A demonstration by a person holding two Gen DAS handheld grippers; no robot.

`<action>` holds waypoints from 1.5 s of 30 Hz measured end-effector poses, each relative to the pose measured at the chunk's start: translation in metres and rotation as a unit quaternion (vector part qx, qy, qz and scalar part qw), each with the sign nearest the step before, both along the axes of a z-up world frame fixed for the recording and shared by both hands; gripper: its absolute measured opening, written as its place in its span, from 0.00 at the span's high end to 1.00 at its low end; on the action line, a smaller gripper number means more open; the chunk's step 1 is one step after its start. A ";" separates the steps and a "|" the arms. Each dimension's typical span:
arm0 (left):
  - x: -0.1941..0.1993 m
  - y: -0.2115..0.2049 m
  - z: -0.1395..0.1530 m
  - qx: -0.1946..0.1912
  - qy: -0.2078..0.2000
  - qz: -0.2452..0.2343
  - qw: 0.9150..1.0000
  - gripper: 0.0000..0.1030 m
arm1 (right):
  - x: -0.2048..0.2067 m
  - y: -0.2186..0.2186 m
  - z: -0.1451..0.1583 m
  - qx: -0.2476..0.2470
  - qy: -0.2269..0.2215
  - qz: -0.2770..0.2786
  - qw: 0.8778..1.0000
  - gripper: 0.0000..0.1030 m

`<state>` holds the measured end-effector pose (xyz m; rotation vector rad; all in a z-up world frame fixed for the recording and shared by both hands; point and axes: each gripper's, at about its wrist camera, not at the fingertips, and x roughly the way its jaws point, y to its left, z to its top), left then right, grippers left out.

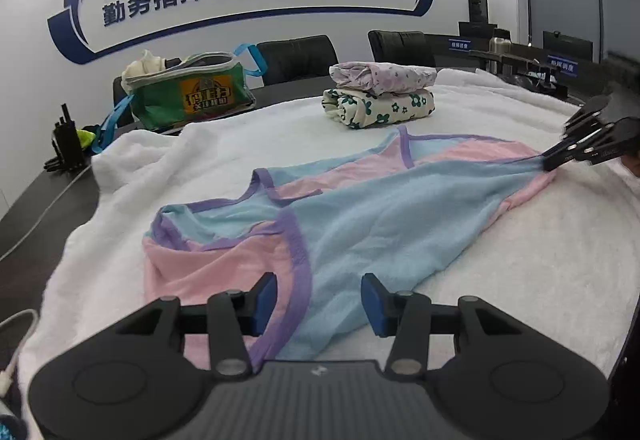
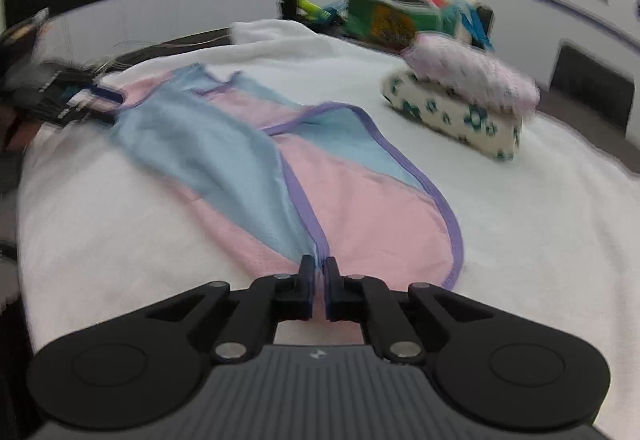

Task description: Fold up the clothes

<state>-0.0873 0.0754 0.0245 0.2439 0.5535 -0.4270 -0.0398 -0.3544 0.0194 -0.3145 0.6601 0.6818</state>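
A pink and light-blue garment with purple trim (image 1: 360, 207) lies spread on a white towel (image 1: 520, 260). It also shows in the right wrist view (image 2: 248, 159). My left gripper (image 1: 319, 300) is open, its blue pads on either side of the garment's near end, holding nothing. My right gripper (image 2: 319, 276) is shut on the garment's edge. In the left wrist view the right gripper (image 1: 554, 161) pinches the garment's far right corner and pulls it taut. In the right wrist view the left gripper (image 2: 100, 99) is a blurred dark shape at the garment's far left end.
Two folded garments are stacked at the back: a pink one (image 1: 384, 75) on a floral one (image 1: 378, 105). A green bag (image 1: 192, 93) with blue straps stands at the back left. Black chairs (image 1: 298, 57) line the far table edge. Dark table (image 1: 32, 207) and cables lie left.
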 end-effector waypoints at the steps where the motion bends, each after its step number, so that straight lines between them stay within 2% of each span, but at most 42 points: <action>1: -0.001 0.002 0.000 0.001 -0.001 -0.002 1.000 0.57 | -0.007 -0.004 0.002 -0.002 0.001 -0.002 1.000 0.96; 3: -0.003 0.004 -0.002 0.003 -0.003 -0.004 1.000 0.57 | -0.014 -0.011 0.003 -0.004 0.000 -0.020 1.000 0.96; 4: -0.003 0.005 -0.003 0.007 -0.004 -0.005 1.000 0.57 | -0.015 -0.013 0.003 -0.004 -0.004 -0.032 0.999 0.91; 6: -0.005 0.005 -0.004 0.017 -0.007 -0.004 1.000 0.57 | -0.015 -0.014 0.007 -0.001 -0.012 -0.044 0.999 0.71; 7: -0.006 0.005 -0.004 0.022 -0.008 -0.004 1.000 0.57 | -0.017 -0.014 0.011 0.004 -0.024 -0.046 0.999 0.55; 8: -0.007 0.005 -0.005 0.027 -0.010 -0.005 1.000 0.56 | -0.020 -0.012 0.015 0.010 -0.038 -0.042 0.998 0.52; 10: -0.011 0.003 -0.005 0.039 -0.018 -0.012 0.999 0.56 | -0.024 -0.001 0.020 0.016 -0.055 -0.013 0.998 0.52; 16: -0.010 -0.009 -0.008 0.068 -0.036 -0.044 0.996 0.56 | -0.027 0.056 0.009 -0.028 -0.077 0.075 0.994 0.51; 19: -0.008 -0.014 -0.012 0.083 -0.029 -0.061 0.994 0.56 | -0.027 0.071 0.003 -0.046 -0.082 0.089 0.992 0.51; 21: -0.006 -0.014 -0.013 0.083 -0.024 -0.068 0.994 0.57 | -0.022 0.073 -0.001 -0.052 -0.077 0.083 0.992 0.51; 22: -0.004 -0.013 -0.013 0.079 -0.018 -0.070 0.994 0.59 | -0.019 0.073 -0.004 -0.053 -0.072 0.079 0.993 0.56; 23: 0.000 -0.011 -0.013 0.070 -0.005 -0.070 0.995 0.73 | -0.015 0.072 -0.007 -0.052 -0.060 0.076 0.994 0.73; 24: 0.003 -0.009 -0.012 0.061 0.008 -0.070 0.996 0.86 | -0.013 0.071 -0.008 -0.041 -0.045 0.080 0.995 0.81; 25: 0.007 -0.006 -0.011 0.051 0.020 -0.069 0.996 0.98 | -0.011 0.070 -0.009 -0.029 -0.030 0.084 0.996 0.96; 28: 0.009 0.001 -0.006 0.014 0.045 -0.072 0.996 0.99 | -0.019 0.069 -0.007 -0.036 -0.029 0.089 0.995 0.99; 30: 0.008 0.004 -0.003 -0.001 0.054 -0.073 0.996 0.99 | -0.024 0.062 -0.001 -0.021 -0.027 0.086 0.996 0.99; 33: 0.013 0.009 0.001 -0.017 0.064 -0.060 0.996 0.84 | -0.027 0.046 0.007 -0.009 -0.015 0.069 0.997 0.98; 34: 0.017 0.012 0.006 -0.022 0.078 -0.055 0.995 0.77 | -0.027 0.044 0.008 -0.011 -0.014 0.063 0.998 0.95; 36: 0.025 0.023 0.026 -0.058 0.082 -0.043 0.994 0.74 | -0.029 0.040 0.019 0.011 -0.029 0.061 0.998 0.88; 38: 0.050 0.023 0.048 -0.084 0.079 -0.019 0.993 0.50 | -0.026 0.036 0.031 0.035 -0.040 0.049 0.997 0.56; 39: 0.066 0.020 0.058 -0.092 0.078 -0.005 0.993 0.46 | -0.017 0.037 0.038 0.050 -0.043 0.032 0.997 0.52; 41: 0.101 0.011 0.072 -0.098 0.075 0.017 0.992 0.43 | 0.014 0.048 0.048 0.087 -0.031 -0.014 0.996 0.50; 42: 0.125 0.000 0.068 -0.080 0.075 0.012 0.994 0.43 | 0.033 0.057 0.049 0.097 -0.022 -0.027 0.995 0.50; 44: 0.172 -0.021 0.058 -0.047 0.081 0.008 0.996 0.44 | 0.072 0.078 0.045 0.084 -0.017 -0.035 0.996 0.50; 45: 0.190 -0.025 0.047 -0.038 0.097 0.016 0.994 0.45 | 0.092 0.088 0.041 0.064 -0.021 -0.042 0.997 0.50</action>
